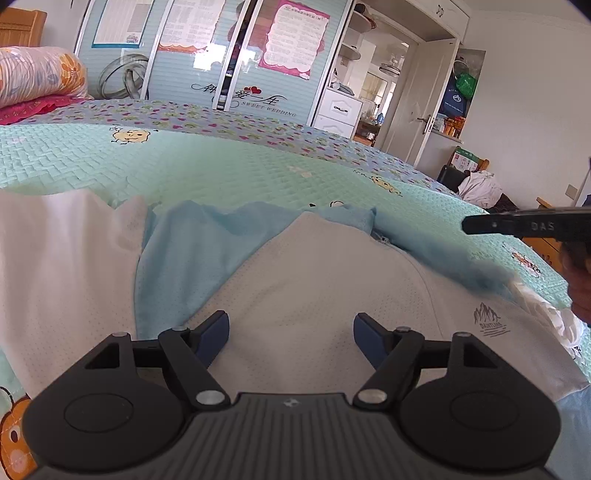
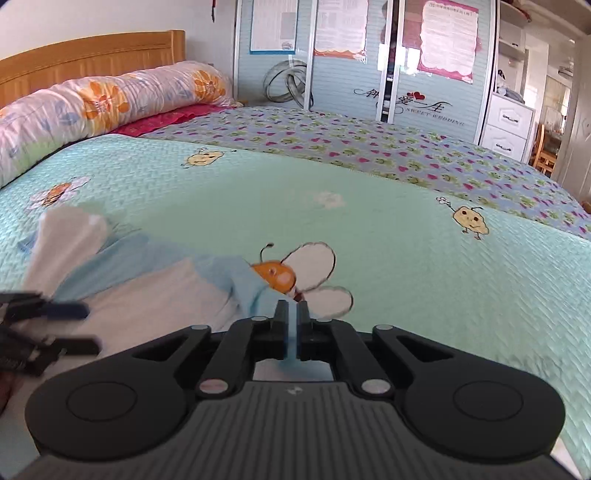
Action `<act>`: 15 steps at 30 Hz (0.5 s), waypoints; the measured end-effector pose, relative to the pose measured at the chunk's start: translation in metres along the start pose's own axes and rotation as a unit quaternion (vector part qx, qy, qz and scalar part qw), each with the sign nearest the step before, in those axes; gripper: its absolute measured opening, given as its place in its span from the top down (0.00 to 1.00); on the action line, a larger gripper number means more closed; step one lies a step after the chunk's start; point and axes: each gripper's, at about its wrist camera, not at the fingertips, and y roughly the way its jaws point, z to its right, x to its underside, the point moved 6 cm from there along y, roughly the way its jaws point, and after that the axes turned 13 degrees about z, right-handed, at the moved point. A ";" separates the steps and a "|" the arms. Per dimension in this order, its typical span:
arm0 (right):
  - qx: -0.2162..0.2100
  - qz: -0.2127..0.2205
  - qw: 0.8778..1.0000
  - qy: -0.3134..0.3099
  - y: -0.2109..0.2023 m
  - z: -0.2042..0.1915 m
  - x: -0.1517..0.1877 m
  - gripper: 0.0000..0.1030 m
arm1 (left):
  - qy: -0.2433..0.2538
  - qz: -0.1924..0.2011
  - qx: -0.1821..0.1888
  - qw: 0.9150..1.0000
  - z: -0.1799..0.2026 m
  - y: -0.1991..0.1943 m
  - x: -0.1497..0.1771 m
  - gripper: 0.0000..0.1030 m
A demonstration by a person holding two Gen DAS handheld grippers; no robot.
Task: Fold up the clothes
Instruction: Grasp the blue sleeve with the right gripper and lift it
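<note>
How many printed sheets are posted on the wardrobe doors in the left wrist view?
3. One blue-bordered sheet on the leftmost door, one orange-edged sheet on the middle door, one pink-bordered sheet on the right door. The picture's top edge crops all three, so more may be hidden.

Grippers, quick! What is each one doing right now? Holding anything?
Left gripper: open, over the white and blue garment, holding nothing.
Right gripper: closed on a light blue fold of the garment.
</note>
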 end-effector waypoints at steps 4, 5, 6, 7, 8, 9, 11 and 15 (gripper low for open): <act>0.032 0.006 0.996 0.085 0.026 0.036 -0.011 0.33 | -0.004 0.002 0.002 1.000 -0.001 0.000 0.000 0.25; 0.025 -0.006 0.994 0.109 0.040 0.041 -0.014 0.33 | -0.006 0.002 0.003 1.000 -0.002 0.000 0.000 0.24; 0.018 -0.025 0.991 0.128 0.056 0.042 -0.014 0.32 | -0.007 0.002 0.004 1.000 -0.002 0.000 0.000 0.24; 0.016 -0.048 0.989 0.137 0.074 0.042 -0.012 0.31 | -0.008 0.002 0.006 1.000 -0.003 0.001 0.000 0.23; 0.014 -0.072 0.987 0.144 0.092 0.041 -0.009 0.31 | -0.008 0.002 0.007 1.000 -0.003 0.001 0.000 0.23; 0.016 -0.101 0.983 0.154 0.108 0.038 -0.001 0.31 | -0.010 0.002 0.008 1.000 -0.003 0.000 0.000 0.23; 0.007 -0.154 0.970 0.188 0.127 0.028 0.019 0.39 | -0.016 0.002 0.011 1.000 -0.004 0.000 0.000 0.22; 0.020 -0.107 0.985 0.135 0.110 0.006 0.013 0.99 | -0.019 0.003 0.013 1.000 -0.005 0.000 0.000 0.22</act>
